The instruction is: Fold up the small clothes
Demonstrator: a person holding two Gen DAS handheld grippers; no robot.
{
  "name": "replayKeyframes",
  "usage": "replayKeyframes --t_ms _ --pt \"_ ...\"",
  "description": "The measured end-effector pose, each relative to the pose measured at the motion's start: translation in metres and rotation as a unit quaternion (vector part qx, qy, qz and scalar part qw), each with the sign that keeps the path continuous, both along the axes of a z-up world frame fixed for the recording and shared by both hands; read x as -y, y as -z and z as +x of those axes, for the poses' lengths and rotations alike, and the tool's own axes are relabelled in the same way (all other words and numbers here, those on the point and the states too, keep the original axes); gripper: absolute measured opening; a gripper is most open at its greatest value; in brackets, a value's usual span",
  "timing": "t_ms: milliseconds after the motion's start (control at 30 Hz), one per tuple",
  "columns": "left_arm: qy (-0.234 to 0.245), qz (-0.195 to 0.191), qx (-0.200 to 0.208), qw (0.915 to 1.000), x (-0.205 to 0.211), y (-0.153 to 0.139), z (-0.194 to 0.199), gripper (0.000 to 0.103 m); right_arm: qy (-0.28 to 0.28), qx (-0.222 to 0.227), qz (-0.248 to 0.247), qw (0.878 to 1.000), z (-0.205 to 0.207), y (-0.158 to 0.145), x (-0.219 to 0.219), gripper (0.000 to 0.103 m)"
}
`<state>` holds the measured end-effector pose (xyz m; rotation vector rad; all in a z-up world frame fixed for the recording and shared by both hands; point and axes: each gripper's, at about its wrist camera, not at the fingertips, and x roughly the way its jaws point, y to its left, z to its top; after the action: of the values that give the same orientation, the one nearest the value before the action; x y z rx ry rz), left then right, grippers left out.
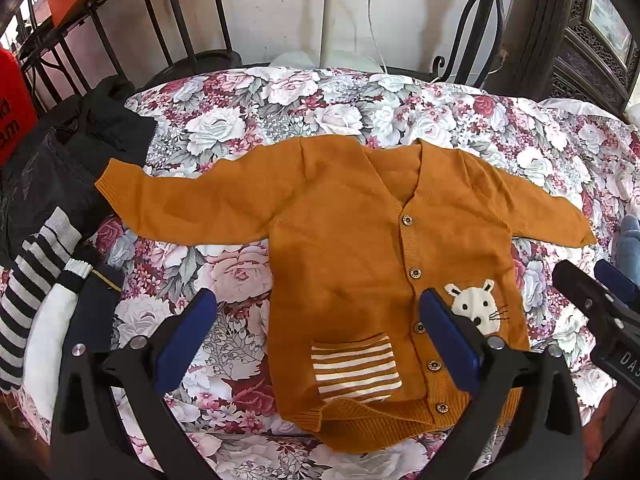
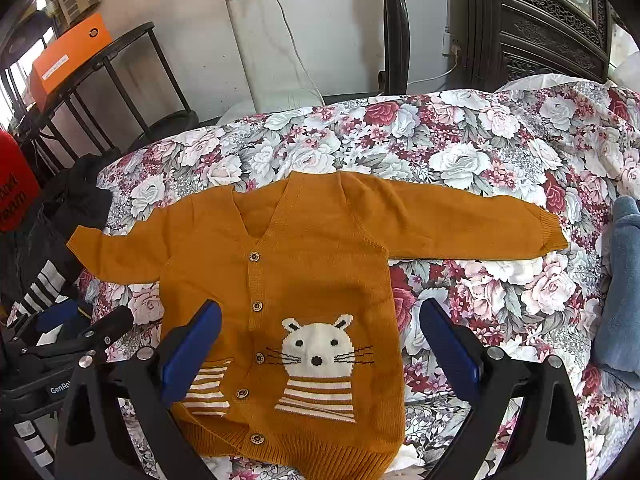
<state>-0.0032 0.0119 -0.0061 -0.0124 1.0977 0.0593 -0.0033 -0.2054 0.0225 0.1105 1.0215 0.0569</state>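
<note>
Both claws, left claw (image 1: 316, 320) & right claw (image 2: 320, 332), gape wide over 1 cardigan (image 2: 312, 248) w/ 5 buttons.

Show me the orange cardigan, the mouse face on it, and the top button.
orange cardigan (image 2: 320, 232): right wrist view, on the chest.
mouse face (image 2: 316, 346): right wrist view, its white middle.
top button (image 2: 254, 256): right wrist view, button centre.

**Cardigan spread flat at the middle of the bed**

The cardigan (image 1: 360, 248) lies face up on the bedspread (image 1: 280, 100), collar toward the wall, hem nearest the cameras, one sleeve stretched out to each side. A pile of clothes (image 1: 52, 208) lies at the bed's left edge, just beside the left cuff. A folded towel (image 2: 620, 292) rests at the right edge, near the right cuff. Behind the bed's left corner stands a rack (image 2: 100, 64) with a box (image 2: 68, 56) on top.

The left tool (image 1: 318, 332) hangs over the hem's left part, the right tool (image 2: 320, 344) over its right part.
</note>
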Motion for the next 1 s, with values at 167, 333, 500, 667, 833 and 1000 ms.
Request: replayKeyframes --t_ms 167,333,500,667,833,1000 --pt "0.001 0.000 0.000 1.0000 0.002 0.000 0.001 0.098 0.000 0.000 0.000 1.000 0.000 0.001 0.000 0.100" --pt "0.000 0.003 -0.001 1.0000 0.000 0.001 0.001 0.098 0.003 0.002 0.001 1.000 0.000 0.000 0.001 0.100" --pt "0.001 0.014 -0.022 0.9997 0.003 0.017 0.004 0.098 0.020 0.048 -0.004 0.999 -0.004 -0.012 0.016 0.100" --pt "0.015 0.040 -0.025 0.9988 0.022 0.020 0.007 0.098 0.014 0.032 0.055 0.998 0.010 -0.003 0.053 0.100" --pt "0.017 0.054 -0.028 0.9980 0.028 0.026 0.013 0.098 0.109 0.002 0.215 0.970 0.023 0.025 0.137 0.100" --pt "0.005 0.054 -0.055 0.9970 0.026 0.044 0.023 0.098 0.235 0.018 0.328 0.915 0.026 0.047 0.233 0.098"
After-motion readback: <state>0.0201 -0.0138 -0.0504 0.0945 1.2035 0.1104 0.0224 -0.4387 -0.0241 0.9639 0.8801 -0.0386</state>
